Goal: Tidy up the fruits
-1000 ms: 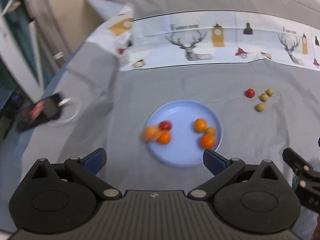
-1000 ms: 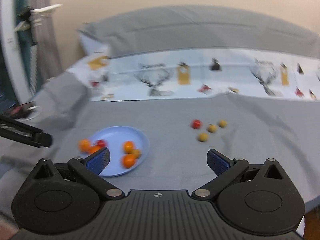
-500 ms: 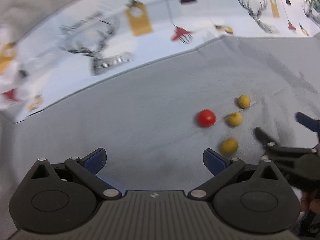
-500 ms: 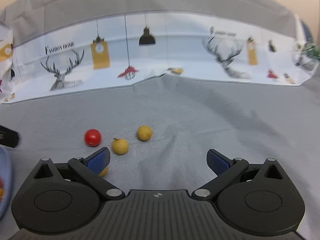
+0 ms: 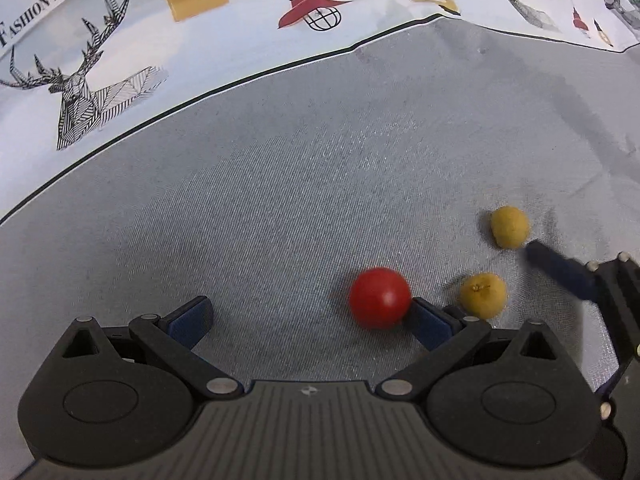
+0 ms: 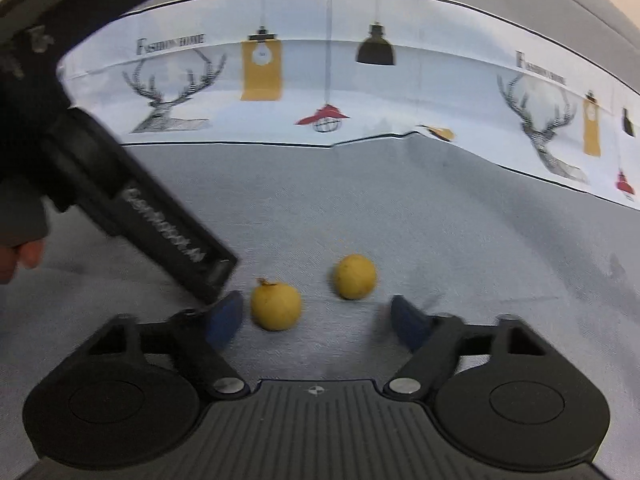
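Blocking the red tomato [image 5: 379,298] from the right wrist view, left hand-held gripper [image 6: 168,236]

The left claw [image 5: 310,316] points steeply down, its jaws spread wide with nothing pressed between the pads. The right claw [image 6: 318,316] tilts down less steeply; its jaws have just been closing and stand partly apart, gripping nothing. The two claws sit close together, the left one's body crossing the right wrist view.

A round red fruit [image 5: 379,297] and two small yellow fruits [image 5: 482,294] [image 5: 509,227] lie apart on grey cloth [image 5: 280,208].
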`<state>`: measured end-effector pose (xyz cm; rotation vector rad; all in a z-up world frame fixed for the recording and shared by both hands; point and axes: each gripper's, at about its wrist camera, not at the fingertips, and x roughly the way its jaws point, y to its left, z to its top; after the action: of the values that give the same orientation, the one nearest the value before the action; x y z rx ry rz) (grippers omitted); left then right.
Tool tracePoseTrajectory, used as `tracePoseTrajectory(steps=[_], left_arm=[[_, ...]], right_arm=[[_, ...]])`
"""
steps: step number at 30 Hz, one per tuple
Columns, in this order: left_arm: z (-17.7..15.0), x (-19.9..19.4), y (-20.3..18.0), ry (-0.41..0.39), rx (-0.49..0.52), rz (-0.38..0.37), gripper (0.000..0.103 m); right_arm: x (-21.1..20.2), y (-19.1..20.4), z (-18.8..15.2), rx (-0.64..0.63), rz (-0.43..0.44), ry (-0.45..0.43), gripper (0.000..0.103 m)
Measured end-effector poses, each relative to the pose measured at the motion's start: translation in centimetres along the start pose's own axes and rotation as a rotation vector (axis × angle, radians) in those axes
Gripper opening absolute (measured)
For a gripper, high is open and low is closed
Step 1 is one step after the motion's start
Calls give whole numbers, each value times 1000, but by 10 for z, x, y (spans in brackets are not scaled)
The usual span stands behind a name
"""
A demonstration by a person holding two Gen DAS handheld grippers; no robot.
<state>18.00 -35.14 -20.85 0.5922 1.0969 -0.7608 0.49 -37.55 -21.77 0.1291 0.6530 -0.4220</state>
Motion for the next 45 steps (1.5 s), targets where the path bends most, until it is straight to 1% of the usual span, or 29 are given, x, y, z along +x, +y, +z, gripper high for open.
tracePoseTrajectory(steps=[1,2,3,4,5,7,8,10,12,14,16,18,19,21,24,27,28,30,32,34,36,39,41,45], left_arm=[[1,0,0,-3,2,-2,103],[2,-2,-1,-15,2,3,94],[2,-4,-1,-31,3,2,87],[2,-8,-1,-42,6,-18,65],[2,-14,-4,-59,14,-22,31],[1,-22,-9,-65,41,-14,33],[-2,-28,-10,-85,45,-11,33],[-9,-42,-12,-108,53,10,33],[-17,-61,-10,-116,27,11,33],[-30,-91,-5,-138,-8,13,33],[-44,-122,0,-164,-39,15,33],[-67,-160,3,-186,-73,17,33],[-78,-178,4,-195,-87,22,33],[-100,-210,9,-214,-107,35,33],[-140,-255,15,-226,-142,59,33],[-179,-287,24,-219,-175,83,33],[-193,-296,27,-213,-185,102,33],[-221,-312,33,-208,-208,143,33],[-247,-326,41,-199,-241,161,33],[-275,-340,50,-198,-290,178,33],[-302,-352,57,-193,-350,198,33],[-341,-365,64,-194,-445,211,33],[-361,-372,65,-201,-485,213,33],[-382,-385,69,-226,-532,193,33]], right_arm=[[-1,-1,1,1,7,1,65],[-1,0,1,-1,13,2,57],[-1,1,2,0,23,2,53],[-2,2,1,-2,30,-1,44],[-2,4,1,-12,37,-4,30],[-4,10,0,-42,47,-16,28],[-6,11,-1,-46,56,-20,27],[-10,7,-1,-13,88,-29,27],[-18,3,-1,3,57,-57,27],[-30,-3,0,26,19,-81,27],[-50,-12,5,65,-19,-110,27],[-76,-17,11,85,-65,-149,28],[-92,-18,15,94,-76,-170,28],[-126,-18,19,116,-67,-208,28],[-181,-7,16,129,-10,-228,28],[-232,16,8,117,82,-221,28],[-248,25,4,108,112,-214,28],[-274,44,0,104,168,-199,28],[-296,62,-4,113,236,-176,28],[-318,81,-8,119,310,-154,28],[-334,101,-11,87,359,-142,28],[-354,126,-17,4,383,-140,28],[-365,138,-21,-38,385,-136,28],[-386,154,-29,-107,379,-146,28]])
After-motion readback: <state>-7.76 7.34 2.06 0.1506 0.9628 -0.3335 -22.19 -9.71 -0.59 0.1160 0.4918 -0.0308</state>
